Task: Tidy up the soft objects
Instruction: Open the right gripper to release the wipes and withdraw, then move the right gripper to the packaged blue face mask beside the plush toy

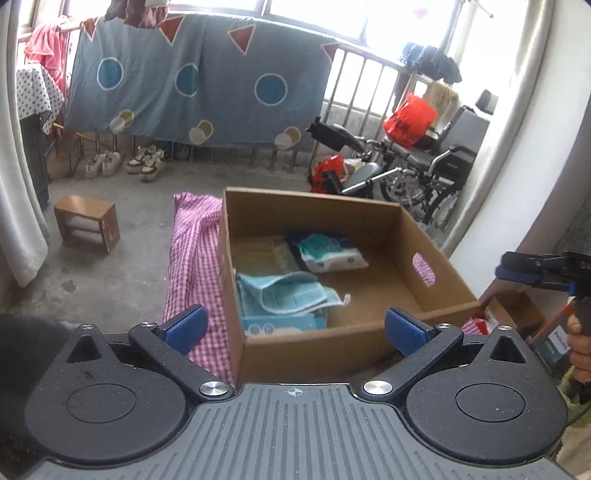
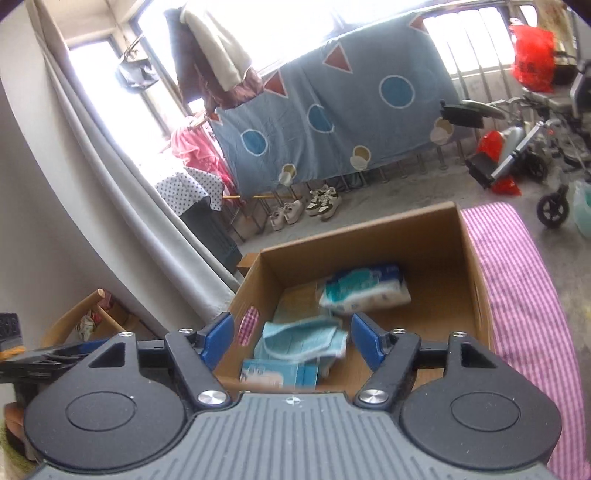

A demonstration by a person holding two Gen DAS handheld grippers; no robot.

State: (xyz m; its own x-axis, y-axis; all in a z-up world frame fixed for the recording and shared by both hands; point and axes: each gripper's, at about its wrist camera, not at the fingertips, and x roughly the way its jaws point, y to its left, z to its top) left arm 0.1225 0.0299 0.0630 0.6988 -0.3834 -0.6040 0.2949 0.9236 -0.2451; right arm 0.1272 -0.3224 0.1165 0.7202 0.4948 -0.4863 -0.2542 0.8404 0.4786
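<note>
Folded teal cloth [image 2: 301, 341] down in the cardboard box [image 2: 369, 236], centre of frame, tissue pack [image 2: 365, 291] just behind, flat blue packet [image 2: 279, 373] in front. Right tool [image 2: 291, 341] spread wide, empty, above the box. Left tool [image 1: 293, 328] wide too, empty. Pink checked sheet [image 1: 192, 251] under the box.

You're shooting straight into daylight: the windows [image 1: 317, 14] along the far wall blow out to pure white, and in the right wrist view that glare washes over the hanging clothes [image 2: 210, 55]. The concrete floor [image 1: 122, 258] sits evenly lit, with only soft shadows. Inside the cardboard box [image 1: 436, 258] the towel [image 2: 303, 338] smears with motion blur in the right wrist view, and the box edges look soft too. Fisheye bending curves the curtain [image 2: 110, 155] and darkens your frame corners.
</note>
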